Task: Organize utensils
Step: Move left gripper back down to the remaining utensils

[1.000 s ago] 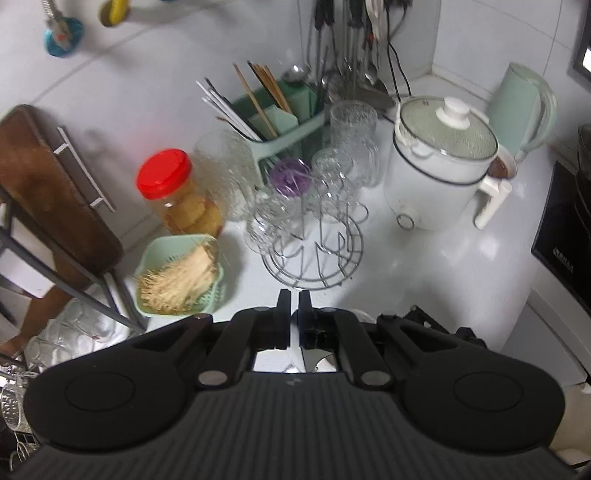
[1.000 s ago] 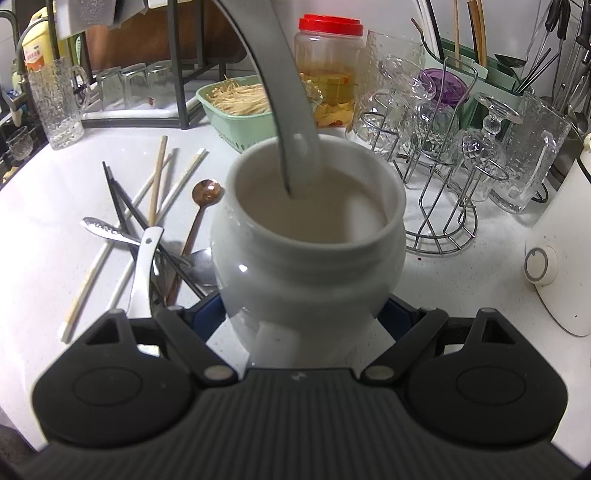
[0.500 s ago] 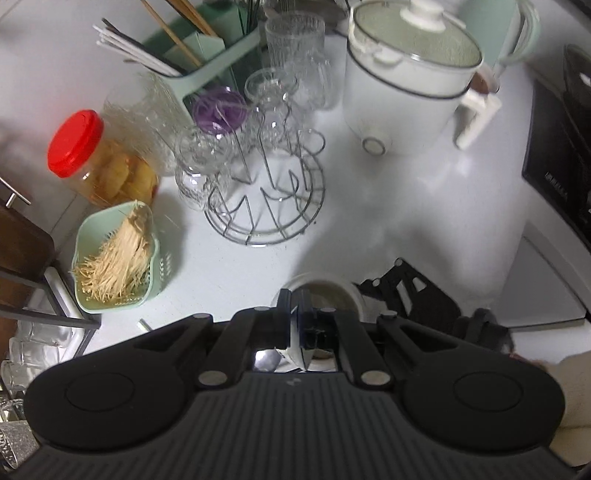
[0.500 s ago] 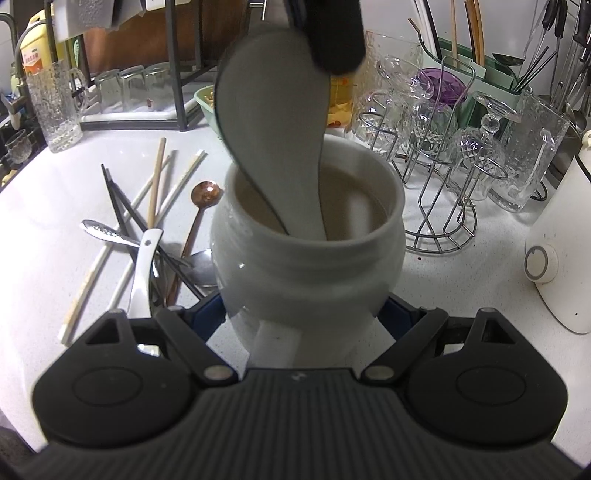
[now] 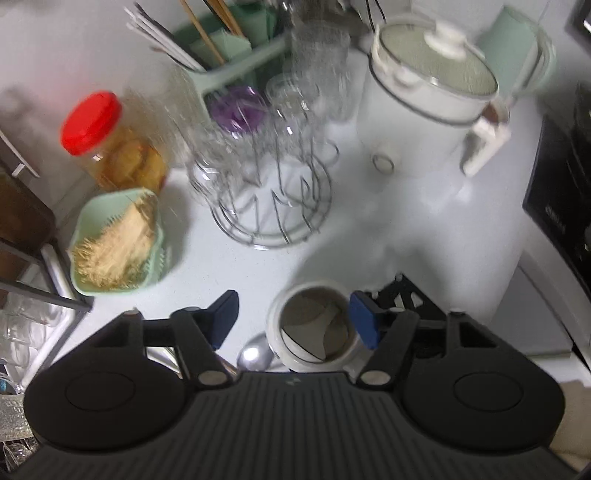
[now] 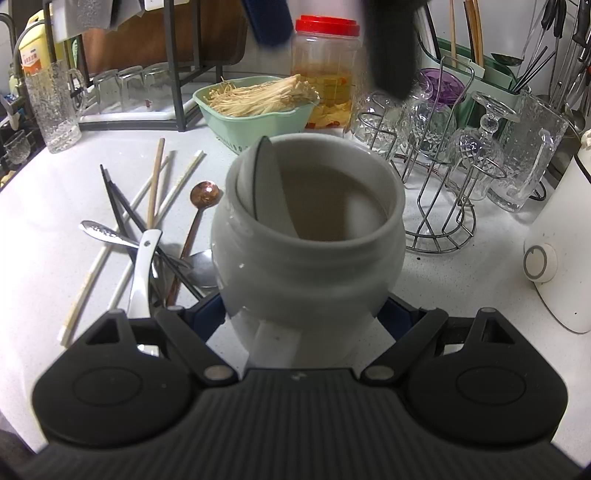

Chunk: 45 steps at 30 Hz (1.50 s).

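The left gripper [image 5: 293, 317] points steeply down, jaws just opened; the right gripper [image 6: 301, 314] stays clamped.

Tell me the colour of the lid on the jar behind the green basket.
Red. The jar's lid shows most sharply in the right wrist view.

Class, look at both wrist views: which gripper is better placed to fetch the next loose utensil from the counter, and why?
Probably the left gripper. Its jaws have just opened and hold nothing, with the ladle resting in the white jar. The right gripper is shut on that jar, steadying it. The loose utensils lie beside it.
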Motion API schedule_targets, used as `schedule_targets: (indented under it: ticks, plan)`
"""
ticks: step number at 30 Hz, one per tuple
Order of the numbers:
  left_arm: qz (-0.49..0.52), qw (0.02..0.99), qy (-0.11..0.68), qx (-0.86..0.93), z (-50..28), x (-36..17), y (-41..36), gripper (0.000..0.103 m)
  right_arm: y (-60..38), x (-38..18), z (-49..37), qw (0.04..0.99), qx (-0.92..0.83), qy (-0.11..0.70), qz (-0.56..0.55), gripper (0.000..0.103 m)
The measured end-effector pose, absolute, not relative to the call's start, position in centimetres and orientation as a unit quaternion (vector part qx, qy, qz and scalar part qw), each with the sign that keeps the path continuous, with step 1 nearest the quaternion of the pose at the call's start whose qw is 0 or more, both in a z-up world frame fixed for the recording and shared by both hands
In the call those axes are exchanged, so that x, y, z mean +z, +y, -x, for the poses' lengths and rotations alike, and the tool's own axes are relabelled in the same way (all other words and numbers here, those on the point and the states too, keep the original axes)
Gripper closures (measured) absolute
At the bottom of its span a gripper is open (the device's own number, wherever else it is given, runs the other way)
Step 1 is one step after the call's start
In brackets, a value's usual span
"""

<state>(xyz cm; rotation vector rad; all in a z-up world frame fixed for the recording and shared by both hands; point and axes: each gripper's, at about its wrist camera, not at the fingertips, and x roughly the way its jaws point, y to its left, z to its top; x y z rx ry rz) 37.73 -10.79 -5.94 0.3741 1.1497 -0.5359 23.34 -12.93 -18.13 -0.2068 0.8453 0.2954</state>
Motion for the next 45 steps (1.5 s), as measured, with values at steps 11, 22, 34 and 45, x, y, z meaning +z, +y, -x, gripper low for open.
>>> schedule_targets:
  ticks: [11,22,34,45]
  plan:
    - [-0.108,0.826,0.51,-0.214,-36.2,-3.6,-6.2,0.004,-12.9,-18.1,-23.3,0.897,0.143,0.407,0.098,0.013]
    - [0.0,0.875,0.465,-0.135,-32.6,-1.6,0.3,0.002,-13.0,-18.2,-23.3,0.897,0.143,0.408,0.096,0.013]
    - [0.09,0.884,0.454,-0.059,-28.0,-6.3,5.9,0.003,-13.0,-18.0,-23.4,0.895,0.13,0.418,0.089,0.013]
    - [0.189,0.848,0.492,-0.048,-26.0,-15.0,8.0,0.013,-14.0,-17.7,-22.6,0.886,0.132,0.433,0.097,0.013]
